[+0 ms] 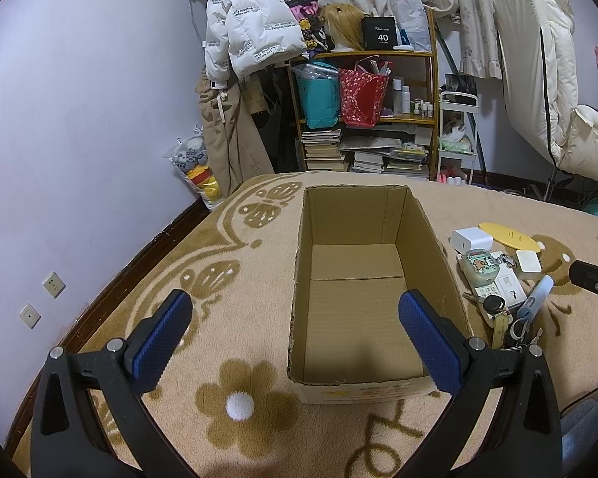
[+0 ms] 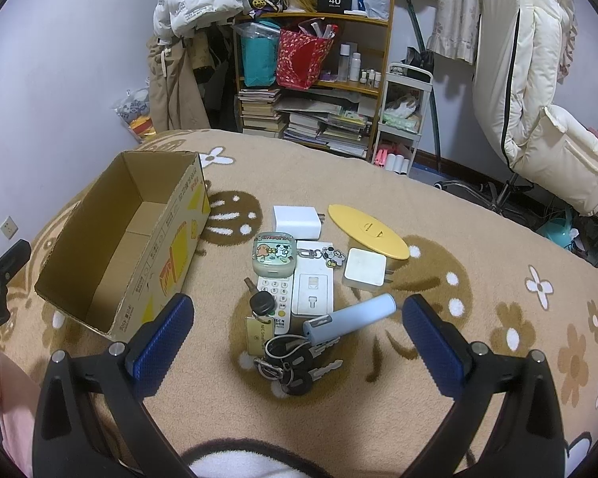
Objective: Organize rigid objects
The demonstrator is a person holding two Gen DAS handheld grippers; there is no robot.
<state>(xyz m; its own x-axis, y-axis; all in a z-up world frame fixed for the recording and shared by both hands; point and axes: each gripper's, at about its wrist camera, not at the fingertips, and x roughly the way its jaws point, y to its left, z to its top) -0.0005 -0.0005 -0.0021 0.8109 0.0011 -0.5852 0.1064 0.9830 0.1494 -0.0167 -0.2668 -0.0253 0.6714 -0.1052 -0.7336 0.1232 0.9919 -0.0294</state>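
Both tools, left (image 1: 295, 328) and right (image 2: 295, 328), spread wide, hold nothing above blanket (image 2: 458, 215).

Matt corrugated cardboard box (image 1: 355, 306), fleecy blanket (image 1: 235, 279)

A wooden shelf (image 1: 362, 115) at upper centre holds a red bag (image 1: 363, 95) and stacked books (image 1: 325, 149); a white jacket (image 1: 251, 20) hangs upper left.
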